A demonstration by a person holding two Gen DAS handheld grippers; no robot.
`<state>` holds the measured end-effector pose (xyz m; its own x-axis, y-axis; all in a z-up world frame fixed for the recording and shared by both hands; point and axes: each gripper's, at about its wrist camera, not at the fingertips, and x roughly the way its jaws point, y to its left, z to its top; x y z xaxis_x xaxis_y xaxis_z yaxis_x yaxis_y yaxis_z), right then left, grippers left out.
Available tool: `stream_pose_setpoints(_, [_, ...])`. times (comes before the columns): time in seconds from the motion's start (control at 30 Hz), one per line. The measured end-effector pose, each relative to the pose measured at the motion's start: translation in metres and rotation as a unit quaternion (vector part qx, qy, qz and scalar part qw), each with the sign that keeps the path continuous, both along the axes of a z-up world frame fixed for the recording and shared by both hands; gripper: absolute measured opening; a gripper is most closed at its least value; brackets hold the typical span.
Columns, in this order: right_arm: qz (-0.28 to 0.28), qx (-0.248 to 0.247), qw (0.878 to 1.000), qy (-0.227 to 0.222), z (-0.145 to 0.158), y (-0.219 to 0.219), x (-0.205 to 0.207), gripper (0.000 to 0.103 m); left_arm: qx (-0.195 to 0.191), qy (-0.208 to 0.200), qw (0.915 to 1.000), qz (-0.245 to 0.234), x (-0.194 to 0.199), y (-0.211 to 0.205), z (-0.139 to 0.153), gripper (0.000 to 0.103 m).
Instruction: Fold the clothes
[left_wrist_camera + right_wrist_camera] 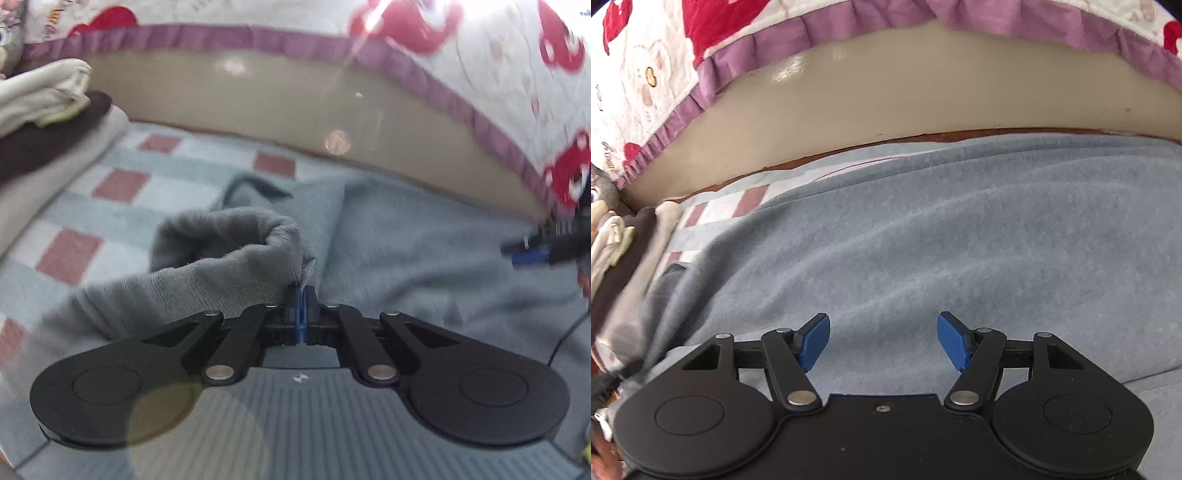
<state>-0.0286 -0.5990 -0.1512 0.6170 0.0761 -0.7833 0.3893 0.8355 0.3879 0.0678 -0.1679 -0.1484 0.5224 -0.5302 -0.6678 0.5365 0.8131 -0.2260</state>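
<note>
Here the left gripper [301,295] has its blue pads pressed together on an edge of the grey-blue fleece garment [424,258], lifting a rolled flap off the rest, probably so that it can be carried across as a fold. The right gripper [883,341] hovers just over the garment's flat body [942,240] with jaws wide and nothing between them, seemingly ready to pin or pinch. The garment lies on a checked blanket [122,184]. A stack of folded clothes [44,110] sits at the left. No container is in view.
</note>
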Motion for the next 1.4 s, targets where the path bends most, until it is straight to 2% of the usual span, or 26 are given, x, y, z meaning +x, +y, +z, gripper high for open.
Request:
stream_pose_setpoints(0.1, [0.038, 0.053, 0.997, -0.033, 0.001, 0.014, 0.000, 0.070, 0.043, -0.024, 0.9984, -0.027, -0.036, -0.018, -0.010, 0.001])
stream_pose_setpoints(0.17, [0.075, 0.068, 0.994, -0.050, 0.005, 0.030, 0.003, 0.070, 0.078, -0.035, 0.9950, -0.051, -0.062, -0.032, -0.019, 0.001])
stream_pose_setpoints(0.27, [0.117, 0.028, 0.992, -0.047, 0.005, 0.053, 0.009, 0.070, 0.126, -0.050, 0.9885, -0.066, -0.085, -0.043, -0.025, 0.001])
stream_pose_setpoints(0.33, [0.117, -0.002, 0.993, -0.013, -0.009, 0.057, 0.013, 0.070, 0.155, -0.061, 0.9834, -0.071, -0.095, -0.046, -0.026, 0.005])
stream_pose_setpoints(0.43, [0.097, -0.010, 0.994, 0.037, -0.035, 0.051, 0.016, 0.070, 0.145, -0.069, 0.9833, -0.087, -0.096, -0.038, -0.003, 0.008])
stream_pose_setpoints(0.47, [0.089, -0.008, 0.995, 0.048, -0.042, 0.047, 0.016, 0.070, 0.142, -0.078, 0.9830, -0.087, -0.097, -0.034, 0.006, 0.018])
stream_pose_setpoints(0.5, [0.084, -0.004, 0.995, 0.053, -0.046, 0.043, 0.017, 0.069, 0.139, -0.087, 0.9827, -0.087, -0.098, -0.030, 0.014, 0.033])
stream_pose_setpoints(0.57, [0.077, 0.002, 0.996, 0.054, -0.051, 0.039, 0.016, 0.069, 0.134, -0.104, 0.9817, -0.087, -0.100, -0.023, 0.031, 0.044])
stream_pose_setpoints(0.63, [0.075, 0.007, 0.996, 0.055, -0.051, 0.038, 0.016, 0.070, 0.122, -0.116, 0.9829, -0.074, -0.094, -0.015, 0.046, 0.048])
stream_pose_setpoints(0.67, [0.074, 0.007, 0.996, 0.055, -0.050, 0.038, 0.015, 0.070, 0.114, -0.119, 0.9844, -0.063, -0.087, -0.012, 0.051, 0.059])
stream_pose_setpoints(0.7, [0.077, 0.003, 0.995, 0.056, -0.050, 0.040, 0.015, 0.070, 0.103, -0.104, 0.9875, -0.059, -0.077, -0.011, 0.054, 0.066])
stream_pose_setpoints(0.77, [0.084, -0.005, 0.995, 0.056, -0.051, 0.043, 0.015, 0.070, 0.081, -0.061, 0.9931, -0.060, -0.053, -0.012, 0.054, 0.067])
stream_pose_setpoints(0.83, [0.080, -0.004, 0.995, 0.051, -0.048, 0.040, 0.014, 0.070, 0.094, -0.018, 0.9936, -0.060, -0.028, -0.023, 0.039, 0.069])
stream_pose_setpoints(0.93, [0.067, 0.004, 0.997, 0.039, -0.042, 0.032, 0.011, 0.070, 0.113, 0.047, 0.9907, -0.060, 0.008, -0.041, 0.018, 0.068])
stream_pose_setpoints(0.97, [0.062, 0.007, 0.997, 0.035, -0.040, 0.029, 0.010, 0.070, 0.122, 0.063, 0.9888, -0.060, 0.020, -0.047, 0.012, 0.042])
stream_pose_setpoints(1.0, [0.058, 0.010, 0.998, 0.031, -0.038, 0.026, 0.009, 0.070, 0.153, 0.025, 0.9862, -0.058, 0.028, -0.053, 0.018, 0.013])
stream_pose_setpoints(1.07, [0.038, 0.017, 0.999, 0.016, -0.032, 0.015, 0.004, 0.070, 0.215, -0.052, 0.9739, -0.053, 0.044, -0.063, 0.030, 0.012])
stream_pose_setpoints(1.1, [0.024, 0.022, 0.999, 0.007, -0.029, 0.008, 0.001, 0.070, 0.244, -0.090, 0.9642, -0.049, 0.053, -0.068, 0.038, 0.012])
stream_pose_setpoints(1.17, [0.011, 0.024, 1.000, -0.003, -0.024, -0.003, -0.002, 0.070, 0.289, -0.176, 0.9406, -0.023, 0.075, -0.069, 0.071, 0.011])
stream_pose_setpoints(1.2, [0.008, 0.024, 1.000, -0.005, -0.022, -0.007, -0.002, 0.070, 0.305, -0.210, 0.9289, 0.009, 0.094, -0.067, 0.089, 0.009])
stream_pose_setpoints(1.23, [0.005, 0.023, 1.000, -0.007, -0.020, -0.011, -0.002, 0.070, 0.330, -0.249, 0.9096, 0.044, 0.109, -0.065, 0.101, 0.000])
stream_pose_setpoints(1.3, [0.016, -0.007, 1.000, -0.010, -0.009, -0.014, 0.003, 0.070, 0.371, -0.326, 0.8634, 0.102, 0.136, -0.061, 0.118, 0.000])
stream_pose_setpoints(1.37, [0.034, -0.050, 0.998, -0.019, 0.012, -0.021, 0.007, 0.070, 0.352, -0.316, 0.8707, 0.137, 0.161, -0.053, 0.132, 0.000])
stream_pose_setpoints(1.4, [0.036, -0.060, 0.997, -0.023, 0.023, -0.030, 0.008, 0.070, 0.342, -0.296, 0.8815, 0.135, 0.168, -0.051, 0.129, 0.000])
